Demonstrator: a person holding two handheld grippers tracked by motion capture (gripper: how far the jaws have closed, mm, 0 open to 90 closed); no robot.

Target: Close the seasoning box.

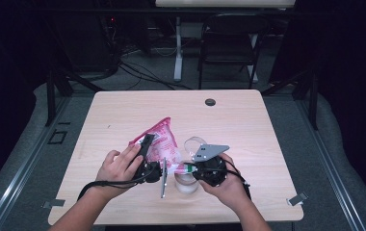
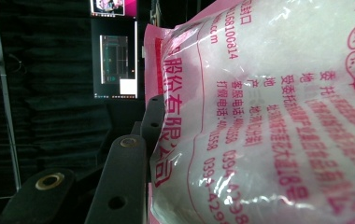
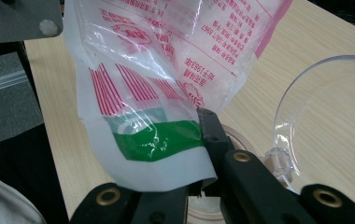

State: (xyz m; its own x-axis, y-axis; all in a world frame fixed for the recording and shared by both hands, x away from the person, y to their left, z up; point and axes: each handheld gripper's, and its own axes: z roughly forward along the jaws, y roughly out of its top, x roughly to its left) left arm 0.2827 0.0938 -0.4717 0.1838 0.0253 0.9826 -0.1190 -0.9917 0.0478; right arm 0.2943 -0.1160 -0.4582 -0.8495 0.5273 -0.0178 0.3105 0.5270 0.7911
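Your left gripper (image 1: 148,153) has its jaws pinching the fat upper part of the pink-and-white printed bag (image 1: 158,144), which you hold tilted just above the near middle of the wooden table (image 1: 248,125); in the left gripper view the bag (image 2: 278,116) bulges hard against the black jaw. Your right gripper (image 1: 190,169) has its jaws pressed together on the bag's lower green-striped corner (image 3: 159,140), thin film clamped between them. A clear round container (image 1: 186,182) sits on the table right under that corner, its clear hinged lid (image 3: 325,107) open just beside the bag.
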